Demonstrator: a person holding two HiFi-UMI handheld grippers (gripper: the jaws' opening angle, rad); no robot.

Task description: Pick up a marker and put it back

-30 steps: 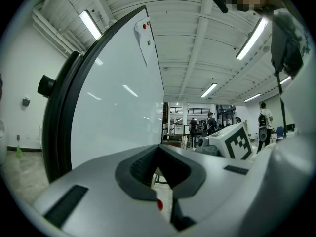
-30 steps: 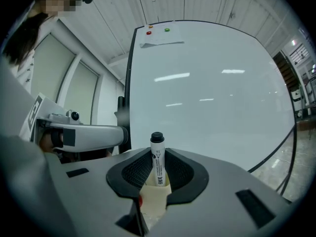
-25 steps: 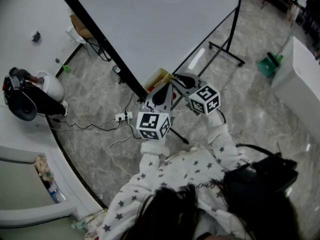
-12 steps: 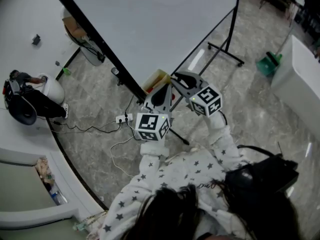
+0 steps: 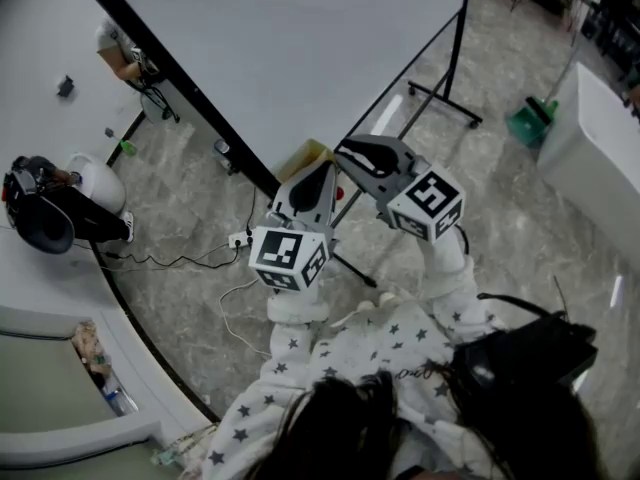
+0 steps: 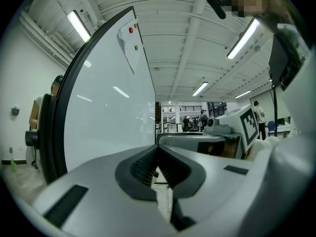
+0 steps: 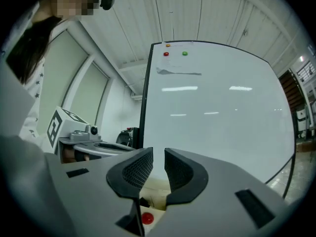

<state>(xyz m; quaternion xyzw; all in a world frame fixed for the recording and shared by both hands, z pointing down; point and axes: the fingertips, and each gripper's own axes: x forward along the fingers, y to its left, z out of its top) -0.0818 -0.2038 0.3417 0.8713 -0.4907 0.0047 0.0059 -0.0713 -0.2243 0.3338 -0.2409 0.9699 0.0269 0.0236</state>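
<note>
No marker shows clearly in any view. A tan box sits at the foot of the whiteboard. A small round red thing lies in it, below my right jaws; I cannot tell what it is. My left gripper points at the box beside the board's black edge. Its pads are together with nothing between them. My right gripper is close on its right, aimed at the board. Its pads stand apart on an empty gap.
The board's stand and feet reach across the marble floor. A power strip with cables lies below the board. A green dustpan and a white counter are at right. Magnets and a paper sheet hang high on the board.
Both grippers have risen slightly toward the head camera and drawn a little apart. Their jaws look the same as before.
</note>
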